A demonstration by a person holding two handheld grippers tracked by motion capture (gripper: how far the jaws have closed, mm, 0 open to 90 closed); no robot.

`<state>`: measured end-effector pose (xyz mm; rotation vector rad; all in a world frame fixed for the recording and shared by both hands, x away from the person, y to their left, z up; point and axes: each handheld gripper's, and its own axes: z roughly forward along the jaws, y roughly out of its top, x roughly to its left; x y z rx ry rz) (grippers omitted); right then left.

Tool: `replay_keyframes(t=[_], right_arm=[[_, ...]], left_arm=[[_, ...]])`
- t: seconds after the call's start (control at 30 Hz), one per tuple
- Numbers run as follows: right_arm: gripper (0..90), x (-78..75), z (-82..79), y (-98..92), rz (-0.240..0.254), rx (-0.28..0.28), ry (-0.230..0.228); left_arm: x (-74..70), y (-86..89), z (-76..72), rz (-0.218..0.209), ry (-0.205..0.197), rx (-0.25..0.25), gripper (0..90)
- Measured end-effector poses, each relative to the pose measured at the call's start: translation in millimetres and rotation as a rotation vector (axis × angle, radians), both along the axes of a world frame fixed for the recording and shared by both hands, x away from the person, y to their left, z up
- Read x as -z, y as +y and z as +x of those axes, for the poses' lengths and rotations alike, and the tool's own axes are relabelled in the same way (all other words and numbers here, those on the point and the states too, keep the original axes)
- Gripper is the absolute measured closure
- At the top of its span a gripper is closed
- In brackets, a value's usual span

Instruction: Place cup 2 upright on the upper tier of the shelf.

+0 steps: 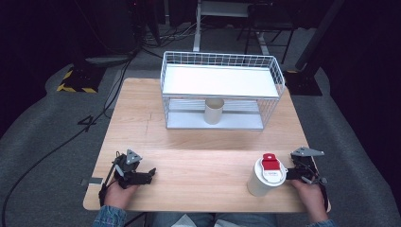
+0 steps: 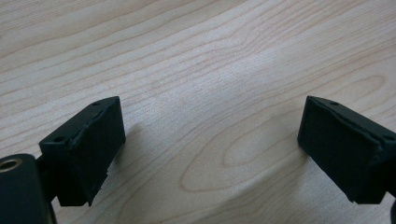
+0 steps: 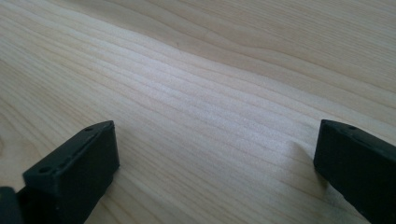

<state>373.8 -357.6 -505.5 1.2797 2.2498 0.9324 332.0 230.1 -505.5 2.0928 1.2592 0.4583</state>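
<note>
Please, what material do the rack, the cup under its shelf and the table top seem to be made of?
The rack looks like white coated metal wire: thin grid walls around a flat white shelf. The cup looks like plain beige paper or card, matte, though plastic is possible. The table top looks like light wood or wood-look laminate: clear grain lines with a soft sheen.

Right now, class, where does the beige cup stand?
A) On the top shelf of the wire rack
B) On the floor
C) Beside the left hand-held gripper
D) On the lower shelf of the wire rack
D: the beige cup stands upright on the lower level of the wire rack, beneath its white top shelf.
</note>
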Motion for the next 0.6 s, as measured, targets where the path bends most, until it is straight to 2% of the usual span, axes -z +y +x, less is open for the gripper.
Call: replay_keyframes(t=[0.27,0.4,0.6], right_arm=[[1.5,-0.2,-2.6,-3.7,0.006,0.005,-0.005],[3.4,-1.0,-4.7,-4.8,0.003,0.002,-0.007],[5.1,-5.8,-7.7,-7.9,0.012,-0.004,-0.023]], left_arm=[[0.0,0.0,0.1,0.001,0.0,-0.001,7.8],[-0.3,1.1,2.5,0.002,0.002,0.016,7.8],[0.2,0.7,3.0,-0.004,-0.001,-0.001,7.8]])
